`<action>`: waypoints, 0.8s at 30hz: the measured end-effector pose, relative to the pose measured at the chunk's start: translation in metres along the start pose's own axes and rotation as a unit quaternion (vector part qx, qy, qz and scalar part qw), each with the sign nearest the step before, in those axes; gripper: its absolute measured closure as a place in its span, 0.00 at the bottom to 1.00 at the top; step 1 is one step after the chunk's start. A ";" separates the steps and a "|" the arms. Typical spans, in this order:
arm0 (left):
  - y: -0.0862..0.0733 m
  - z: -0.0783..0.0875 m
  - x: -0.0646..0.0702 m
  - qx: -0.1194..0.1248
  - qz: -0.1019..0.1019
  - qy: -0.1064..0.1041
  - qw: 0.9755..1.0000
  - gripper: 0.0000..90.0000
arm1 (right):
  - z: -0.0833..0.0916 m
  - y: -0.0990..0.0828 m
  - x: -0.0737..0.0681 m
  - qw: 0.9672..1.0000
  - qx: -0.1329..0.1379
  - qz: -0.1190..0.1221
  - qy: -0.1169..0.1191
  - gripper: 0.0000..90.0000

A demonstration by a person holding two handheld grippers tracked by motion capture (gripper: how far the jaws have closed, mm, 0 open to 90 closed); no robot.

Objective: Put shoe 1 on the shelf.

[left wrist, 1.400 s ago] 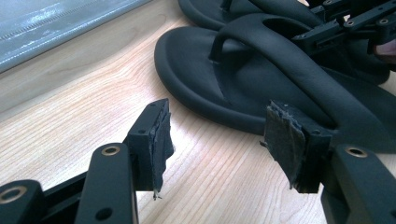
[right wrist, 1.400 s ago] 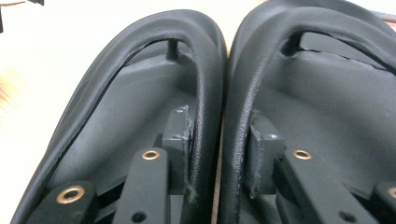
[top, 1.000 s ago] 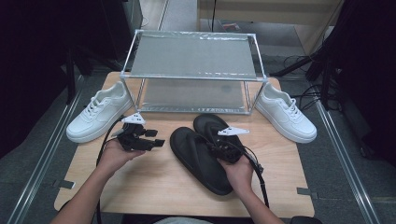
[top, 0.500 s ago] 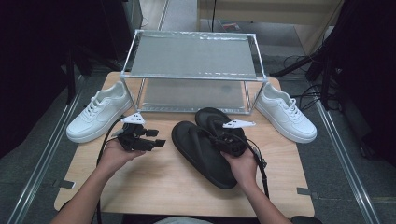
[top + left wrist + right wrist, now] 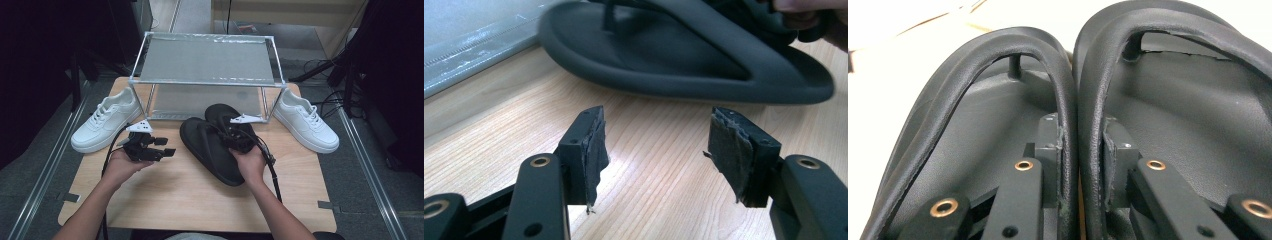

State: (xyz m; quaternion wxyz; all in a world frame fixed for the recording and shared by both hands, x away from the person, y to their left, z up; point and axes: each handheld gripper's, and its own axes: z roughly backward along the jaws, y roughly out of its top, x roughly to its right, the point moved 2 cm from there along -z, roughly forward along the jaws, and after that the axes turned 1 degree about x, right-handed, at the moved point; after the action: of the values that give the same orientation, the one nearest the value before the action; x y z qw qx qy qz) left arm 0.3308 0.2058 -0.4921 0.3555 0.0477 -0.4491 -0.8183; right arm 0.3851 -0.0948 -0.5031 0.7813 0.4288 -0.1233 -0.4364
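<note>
A pair of black flip-flops lies side by side on the wooden table (image 5: 200,200) in front of the rack, the left flip-flop (image 5: 202,145) beside the right flip-flop (image 5: 220,112). My right gripper (image 5: 239,137) is shut on their two inner straps, pinching the left strap (image 5: 998,50) and the right strap (image 5: 1158,25) together between its pads, as the right gripper (image 5: 1080,150) view shows. My left gripper (image 5: 167,147) hovers just left of the pair, low over the wood. That left gripper (image 5: 656,145) stands open and holds nothing, with the nearer flip-flop (image 5: 664,55) just ahead of it.
A metal-framed two-level rack (image 5: 207,60) stands at the back of the table. One white sneaker (image 5: 102,122) sits left of it and another white sneaker (image 5: 305,120) right of it. Cables trail from both grippers. Bare wood lies in front of the hands.
My right gripper has carried the two flip-flops away from the person, toward the rack. The left hand and its gripper have stayed where they were.
</note>
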 end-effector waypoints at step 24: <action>0.005 -0.008 0.005 -0.006 -0.010 -0.023 1.000 0.46 | -0.087 0.047 0.019 0.996 0.037 -0.051 -0.057 0.83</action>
State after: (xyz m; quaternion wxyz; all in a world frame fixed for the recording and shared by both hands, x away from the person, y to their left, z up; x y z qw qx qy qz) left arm 0.3325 0.1959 -0.4919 0.3368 0.0310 -0.4521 -0.8253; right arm 0.4729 -0.0490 -0.5220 0.7335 0.4374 -0.1617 -0.4945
